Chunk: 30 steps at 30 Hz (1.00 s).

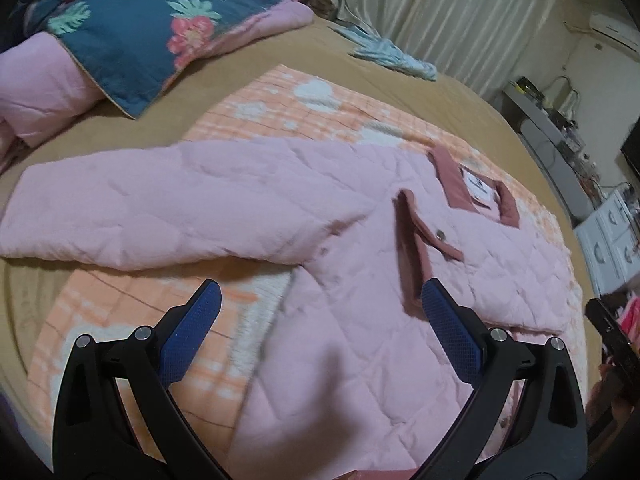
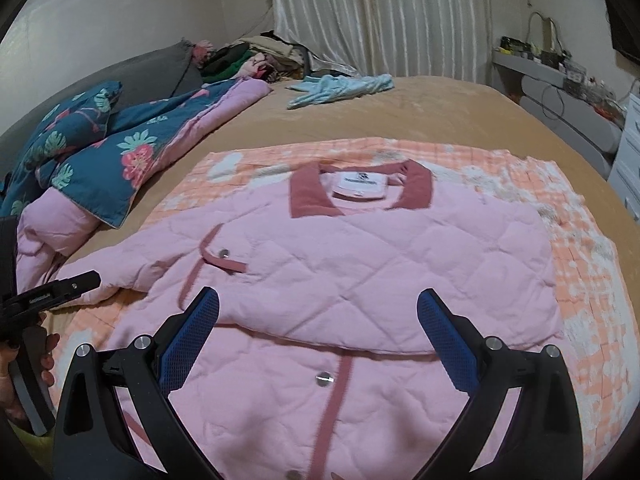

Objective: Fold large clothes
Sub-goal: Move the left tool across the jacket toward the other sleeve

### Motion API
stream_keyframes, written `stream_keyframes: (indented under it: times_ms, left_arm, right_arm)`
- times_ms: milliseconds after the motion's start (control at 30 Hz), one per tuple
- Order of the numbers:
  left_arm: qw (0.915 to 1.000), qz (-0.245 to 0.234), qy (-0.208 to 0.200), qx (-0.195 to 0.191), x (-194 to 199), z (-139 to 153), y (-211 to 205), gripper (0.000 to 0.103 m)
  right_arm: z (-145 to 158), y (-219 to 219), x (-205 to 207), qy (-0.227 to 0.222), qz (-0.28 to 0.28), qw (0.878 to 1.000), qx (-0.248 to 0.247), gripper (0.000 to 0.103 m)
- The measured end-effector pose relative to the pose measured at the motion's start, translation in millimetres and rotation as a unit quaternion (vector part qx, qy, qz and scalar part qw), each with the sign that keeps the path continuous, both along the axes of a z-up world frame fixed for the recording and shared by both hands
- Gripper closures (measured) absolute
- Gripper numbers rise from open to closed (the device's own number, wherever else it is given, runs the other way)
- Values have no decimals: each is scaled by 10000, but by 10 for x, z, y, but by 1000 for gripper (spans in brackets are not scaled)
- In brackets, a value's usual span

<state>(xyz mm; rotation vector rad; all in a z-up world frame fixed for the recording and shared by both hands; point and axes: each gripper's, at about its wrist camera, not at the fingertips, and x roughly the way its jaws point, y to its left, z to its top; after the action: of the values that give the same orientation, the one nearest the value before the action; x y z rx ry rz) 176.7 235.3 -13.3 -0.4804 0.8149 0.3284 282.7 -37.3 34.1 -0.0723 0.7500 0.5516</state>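
The bed [image 2: 420, 108], covered in a tan sheet, carries an orange-and-white checked blanket [image 2: 580, 248] spread flat. On that blanket lies the pink quilted jacket [image 2: 360, 256], front up, collar [image 2: 308, 196] toward the curtain [image 2: 380, 12]; one side is folded across the chest, and one sleeve [image 1: 152, 204] extends sideways off the blanket onto the sheet. A blue floral quilt [image 2: 100, 148] is bunched at the bed's far side, a pale blue garment [image 2: 340, 86] beyond. Left tongs [image 1: 320, 312] and right tongs [image 2: 318, 320] both hover over the jacket, blue pads spread wide, gripping nothing
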Motion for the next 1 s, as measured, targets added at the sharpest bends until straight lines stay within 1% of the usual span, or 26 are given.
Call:
stream_keyframes:
  times_ms: [200, 433, 667, 733, 867, 1000]
  left_arm:
    - [9995, 310, -90, -3, -103, 72, 212, 9]
    - [9975, 685, -137, 106, -222, 140, 449, 9]
    - [9946, 1038, -92, -11, -312, 101, 690, 9]
    - [9944, 1052, -96, -99, -318, 91, 719, 9]
    - [9934, 1144, -81, -25, -348, 94, 779, 9]
    - [9905, 1361, -92, -152, -418, 68, 937, 9]
  right_arm:
    - [137, 230, -63, -114, 163, 9998, 9, 4]
    - [284, 538, -159, -226, 397, 9990, -16, 4]
    - [369, 866, -251, -292, 683, 9972, -122, 4]
    - [385, 967, -288, -314, 778, 9964, -143, 4]
    - [382, 1167, -345, -298, 944, 9949, -176, 4]
    - [379, 1406, -385, -298, 1146, 9927, -246, 4]
